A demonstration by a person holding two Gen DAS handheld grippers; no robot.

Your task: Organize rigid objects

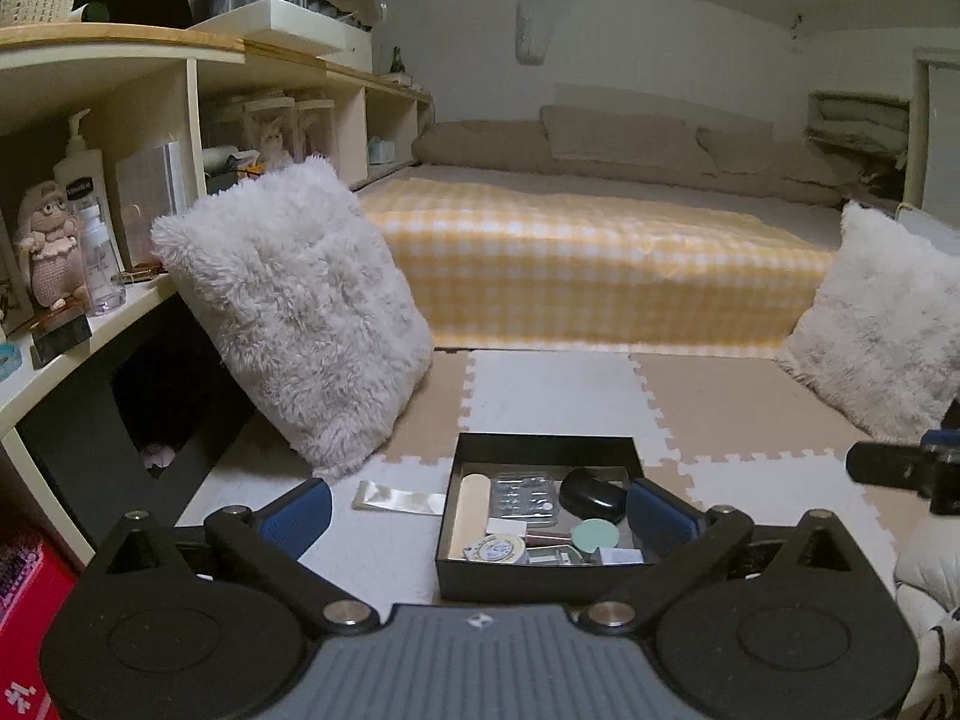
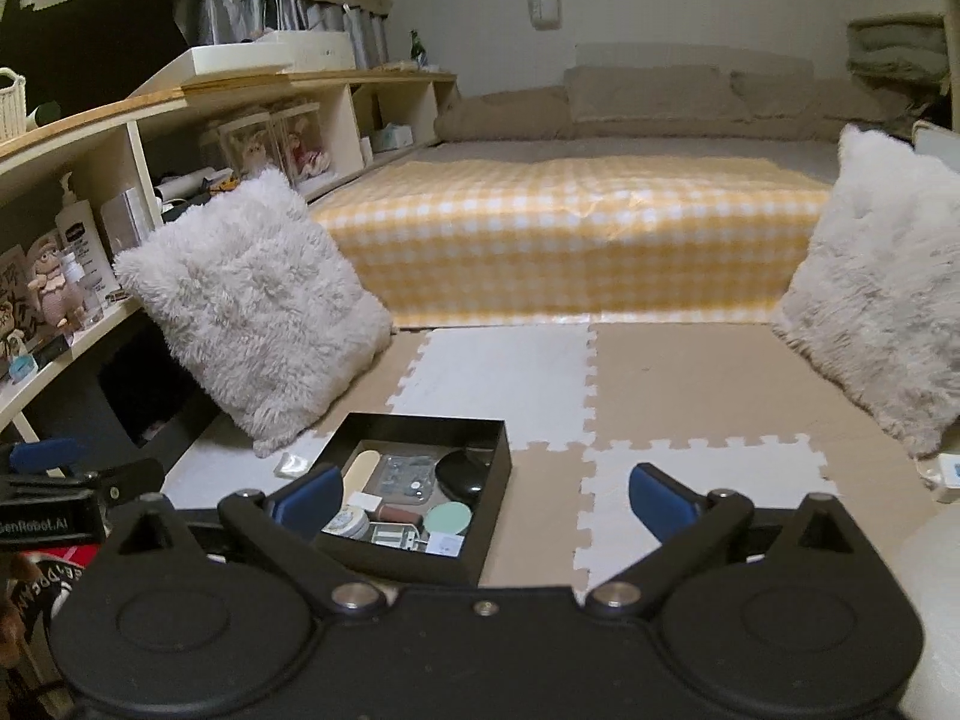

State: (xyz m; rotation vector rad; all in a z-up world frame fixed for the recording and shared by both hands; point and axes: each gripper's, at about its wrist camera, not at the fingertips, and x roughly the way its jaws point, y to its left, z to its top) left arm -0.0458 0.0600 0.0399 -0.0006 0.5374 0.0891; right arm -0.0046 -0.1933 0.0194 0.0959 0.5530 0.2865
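A black open box (image 1: 543, 447) (image 2: 420, 423) sits on the foam floor mat. Inside lie a beige nail file (image 1: 469, 507), a clear blister pack (image 1: 522, 495), a black oval case (image 1: 591, 495) (image 2: 462, 471), a mint round lid (image 1: 594, 535) (image 2: 447, 517), a round tin (image 1: 495, 549) (image 2: 346, 522) and small white pieces. My left gripper (image 1: 480, 516) hangs open above and in front of the box, nothing between its blue pads. My right gripper (image 2: 480, 501) is open too, the box under its left finger. A clear wrapper (image 1: 396, 498) (image 2: 291, 463) lies left of the box.
Two fluffy white cushions (image 1: 300, 312) (image 2: 876, 294) stand left and right on the mat. A bed with a yellow checked cover (image 1: 594, 264) lies beyond. A low shelf (image 1: 78, 336) with bottles and dolls runs along the left. The right gripper's tip (image 1: 894, 468) shows at the right edge.
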